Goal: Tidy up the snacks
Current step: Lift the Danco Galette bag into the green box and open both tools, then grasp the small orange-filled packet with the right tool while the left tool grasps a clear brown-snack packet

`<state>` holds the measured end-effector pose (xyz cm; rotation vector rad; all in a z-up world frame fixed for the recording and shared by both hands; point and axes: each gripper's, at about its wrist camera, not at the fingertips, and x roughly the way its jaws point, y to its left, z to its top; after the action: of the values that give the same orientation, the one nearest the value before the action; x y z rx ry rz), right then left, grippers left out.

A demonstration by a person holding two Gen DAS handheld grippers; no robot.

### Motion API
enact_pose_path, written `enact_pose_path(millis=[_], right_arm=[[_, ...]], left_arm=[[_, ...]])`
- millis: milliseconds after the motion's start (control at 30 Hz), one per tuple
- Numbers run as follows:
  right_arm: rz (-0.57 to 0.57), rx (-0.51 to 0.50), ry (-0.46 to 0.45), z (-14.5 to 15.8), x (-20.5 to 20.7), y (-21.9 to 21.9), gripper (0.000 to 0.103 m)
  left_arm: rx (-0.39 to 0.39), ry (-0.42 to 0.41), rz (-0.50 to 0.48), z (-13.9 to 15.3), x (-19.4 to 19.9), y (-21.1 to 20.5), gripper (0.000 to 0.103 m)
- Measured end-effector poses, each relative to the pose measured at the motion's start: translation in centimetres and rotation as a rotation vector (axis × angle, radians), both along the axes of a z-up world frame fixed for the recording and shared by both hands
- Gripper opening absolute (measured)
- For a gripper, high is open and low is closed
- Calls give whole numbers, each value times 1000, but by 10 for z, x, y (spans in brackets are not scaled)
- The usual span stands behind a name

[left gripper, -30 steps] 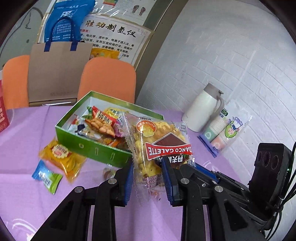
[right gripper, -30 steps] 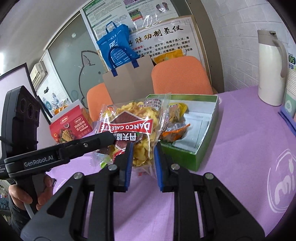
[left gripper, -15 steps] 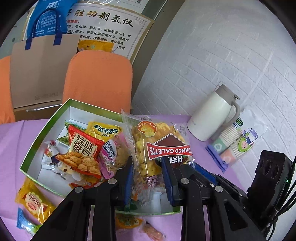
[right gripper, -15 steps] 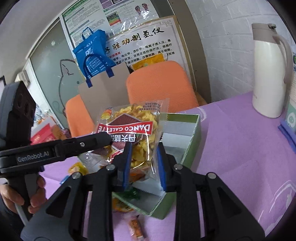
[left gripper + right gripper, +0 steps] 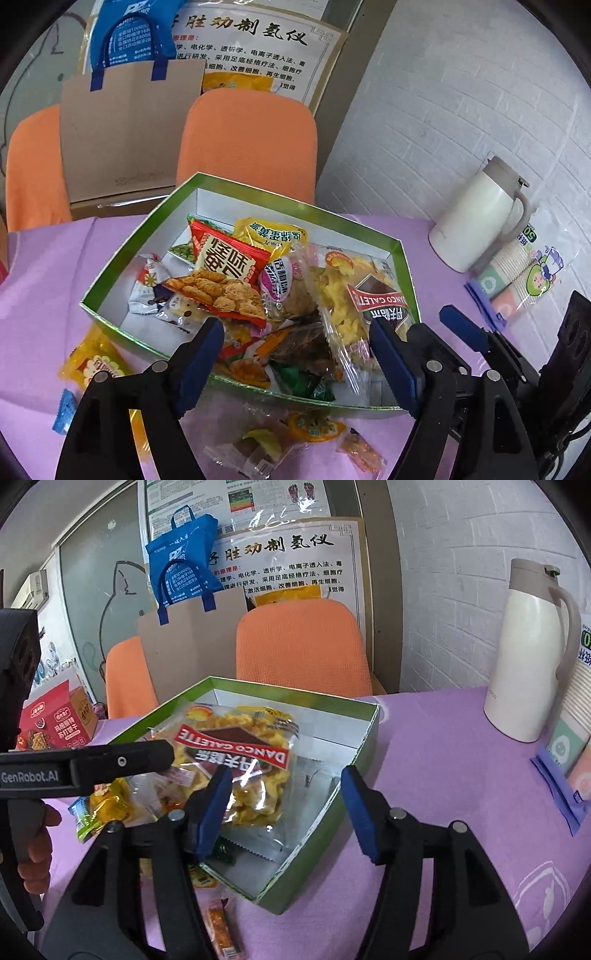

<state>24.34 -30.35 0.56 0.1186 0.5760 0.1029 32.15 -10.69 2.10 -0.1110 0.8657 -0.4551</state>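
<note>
Both my grippers stand wide open with nothing held. From the left gripper (image 5: 295,365) I look down into the green box (image 5: 122,254); its near rim runs under my fingertips, and past the far rim there is only an orange chair (image 5: 247,140). The cookie bag (image 5: 354,306) lies inside the box, just ahead of my right-hand finger (image 5: 391,365), leaning on the other snacks, its long axis running away from me and its label upside down to me. From the right gripper (image 5: 286,808) the same bag sits just ahead of the left-hand finger (image 5: 210,812), tilted, perhaps touching the pad; I cannot be sure. Ahead of the right-hand finger the box floor is mostly bare, and beyond its right wall lies open purple cloth (image 5: 443,760) up to the flask (image 5: 532,657). Loose snacks (image 5: 314,428) lie on the cloth below my left fingers.
</note>
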Motion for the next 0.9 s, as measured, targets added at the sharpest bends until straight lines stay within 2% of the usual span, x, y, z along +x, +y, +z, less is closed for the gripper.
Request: enact_pose_path(millis=[200,300,433,567,700,833,900], right_arm=[[28,23,-36,20,-39,5,71],[47,49,-16,18,-61,7,71],[76,76,79,-3,-81,17,71],[100,94,204,-34,-78,29,70],[109,56,261,-52,-65,43,57],[90,44,304,-65,-51,47,48],[75,47,328,-68,-49,45,22]], left_arm=[[65,-34,23,17,-35,13,87],[59,-24,31,18,-59,27,87],[64,10,72,5,-94,48,87],[47,34,103,-14,-121,69,87],[8,82,113,-32,-141,88,87],[13,80,120,-37,-147,93,87],[11,74,112,-36,-146,93,87]])
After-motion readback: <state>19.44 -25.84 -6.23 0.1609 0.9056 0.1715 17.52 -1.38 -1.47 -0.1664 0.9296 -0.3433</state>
